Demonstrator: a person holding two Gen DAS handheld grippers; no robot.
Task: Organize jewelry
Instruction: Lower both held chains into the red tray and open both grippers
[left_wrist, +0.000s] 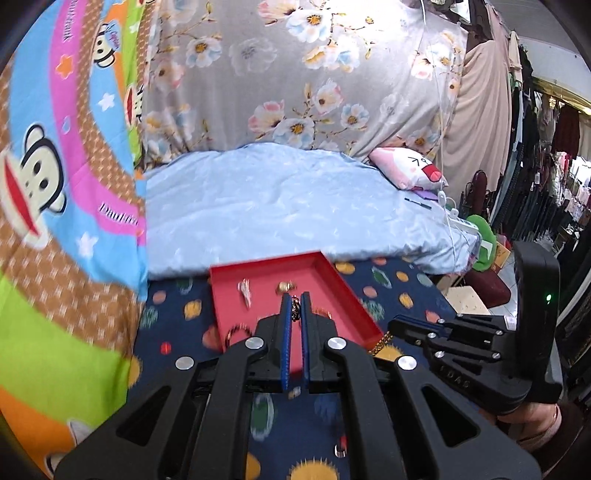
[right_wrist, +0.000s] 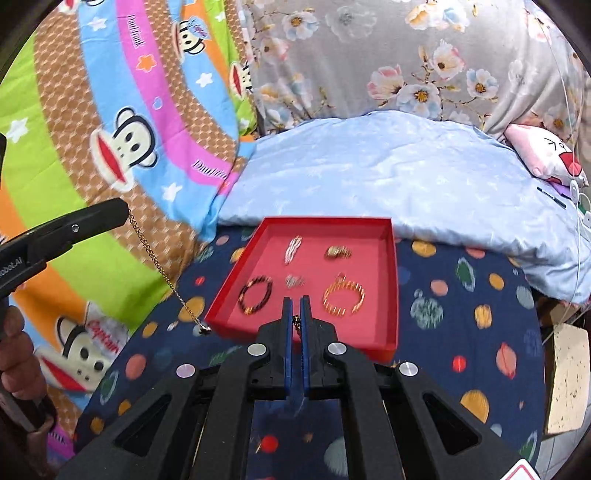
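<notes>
Left gripper (left_wrist: 295, 308): fingers nearly together, pinching the end of a thin gold chain (right_wrist: 162, 269); seen from its own camera, a small dark-and-gold bit sits between the blue pads (left_wrist: 286, 332) at the tips.

Left gripper from the other side: in the right wrist view it comes in at the left edge (right_wrist: 123, 212), raised over the bedding, and the chain hangs from its tip in a slanted line.

Chain's lower end: a small pendant bead (right_wrist: 204, 329) touches the navy spotted cloth (right_wrist: 461, 332), just beside the near left corner of the red tray (right_wrist: 394, 280), outside it.

Right gripper (right_wrist: 295, 319): fingers drawn close, a tiny gold piece caught between the tips, right over the tray's near rim. Whether that piece belongs to the same chain, I cannot tell.

Right gripper seen from the left wrist view: it sits low at the right (left_wrist: 402, 325), just past the tray's right wall, gold links showing under its tip.

Red tray: lies flat on the navy cloth, with a pale blue quilt (right_wrist: 388, 173) behind it.

In the tray, back row: a silver-white piece (right_wrist: 293, 248) on the left, a gold piece (right_wrist: 337, 252) on the right.

In the tray, front row: a dark beaded bracelet (right_wrist: 255, 294) left, a small silvery item (right_wrist: 294, 281) in the middle, a gold open bangle (right_wrist: 344, 298) right. All lie apart from one another.

Sharpness: the small pieces are blurred, so their exact kind is hard to call.
</notes>
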